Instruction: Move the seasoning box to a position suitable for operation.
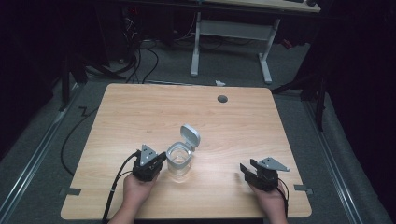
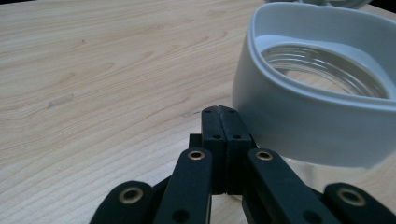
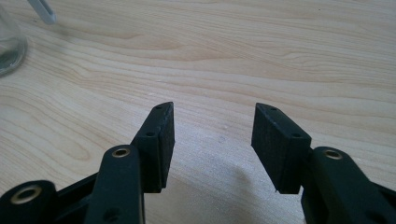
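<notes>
A clear glass jar (image 1: 179,162) with a pale grey collar stands near the middle of the wooden table (image 1: 140,112), its flip lid (image 1: 190,136) hinged open and standing up behind it. My left gripper (image 1: 162,157) is shut with nothing between its jaws, its tip right beside the jar's left side. In the left gripper view the closed jaw tips (image 2: 220,112) sit just left of the grey collar (image 2: 317,112); whether they touch it I cannot tell. My right gripper (image 1: 247,168) rests open near the table's front right, and nothing lies between its pads (image 3: 164,140).
A round grey cable grommet (image 1: 222,99) sits near the table's far edge. Cables trail off the left side onto the carpet. A white desk frame (image 1: 231,42) stands beyond the table. In the right gripper view the jar's glass base (image 3: 9,51) is at far left.
</notes>
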Available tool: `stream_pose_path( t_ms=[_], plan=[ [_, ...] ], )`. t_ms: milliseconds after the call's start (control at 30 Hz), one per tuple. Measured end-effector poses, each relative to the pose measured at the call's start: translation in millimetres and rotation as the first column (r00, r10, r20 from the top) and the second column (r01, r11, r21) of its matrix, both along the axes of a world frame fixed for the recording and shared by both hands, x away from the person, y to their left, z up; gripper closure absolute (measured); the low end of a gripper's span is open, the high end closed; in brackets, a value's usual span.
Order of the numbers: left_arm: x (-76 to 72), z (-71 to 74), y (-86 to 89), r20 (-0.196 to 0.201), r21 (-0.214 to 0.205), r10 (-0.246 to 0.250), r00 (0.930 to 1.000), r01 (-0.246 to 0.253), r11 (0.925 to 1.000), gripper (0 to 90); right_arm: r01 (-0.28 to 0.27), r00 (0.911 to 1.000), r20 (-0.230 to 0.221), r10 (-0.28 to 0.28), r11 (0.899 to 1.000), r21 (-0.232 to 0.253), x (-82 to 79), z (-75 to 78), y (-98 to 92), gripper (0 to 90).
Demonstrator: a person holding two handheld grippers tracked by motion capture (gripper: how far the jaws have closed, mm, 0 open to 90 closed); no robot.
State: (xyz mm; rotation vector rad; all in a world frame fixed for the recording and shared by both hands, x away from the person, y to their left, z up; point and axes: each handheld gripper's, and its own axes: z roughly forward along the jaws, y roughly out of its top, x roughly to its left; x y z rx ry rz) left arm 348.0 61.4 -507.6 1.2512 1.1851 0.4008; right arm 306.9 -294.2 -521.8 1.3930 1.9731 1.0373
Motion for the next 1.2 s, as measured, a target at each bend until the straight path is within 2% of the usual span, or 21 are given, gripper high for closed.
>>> stream_pose_path(
  t_ms=[100, 300, 600, 867, 967, 1100, 1200],
  plan=[
    [-9.8, 0.4, -4.8, 0.003, -0.002, -0.023, 0.9997, 0.023, 0.9997, 90.0, -0.002, 1.0000, 0.002, 0.002, 1.000, 0.000, 0.0, 0.0, -0.4, 49.7],
    [-19.8, -0.6, -15.6, 0.010, -0.004, -0.056, 0.9984, 0.056, 0.9984, 90.0, 0.000, 1.0000, 0.001, 0.000, 1.000, 0.000, 0.0, 0.4, 0.0, 49.7],
    [-23.3, -1.7, -21.3, 0.011, -0.007, -0.065, 0.9978, 0.065, 0.9978, 90.0, -0.003, 1.0000, -0.006, 0.003, 1.000, 0.003, 0.0, -0.3, 0.6, 50.0],
    [-25.5, -1.7, -13.2, 0.016, -0.005, -0.060, 0.9981, 0.060, 0.9982, 88.6, -0.010, 0.9999, -0.010, 0.010, 1.000, 0.008, 0.7, -0.5, -0.7, 52.1],
    [-23.0, -6.0, -8.7, 0.016, 0.026, -0.061, 0.9980, 0.060, 0.9978, 87.6, -0.025, 0.9995, -0.018, 0.025, 1.000, 0.014, 1.3, -1.1, 0.6, 55.5],
    [-22.7, -9.3, -4.8, 0.028, 0.041, -0.065, 0.9975, 0.064, 0.9971, 84.3, -0.040, 0.9991, -0.017, 0.040, 0.999, 0.010, 2.3, -1.7, 4.8, 56.7],
    [-24.6, -18.5, 3.6, 0.006, 0.021, -0.071, 0.9974, 0.071, 0.9972, 79.8, -0.051, 0.9986, -0.013, 0.051, 0.999, -0.003, 3.0, -2.0, 10.2, 55.0]
  ],
)
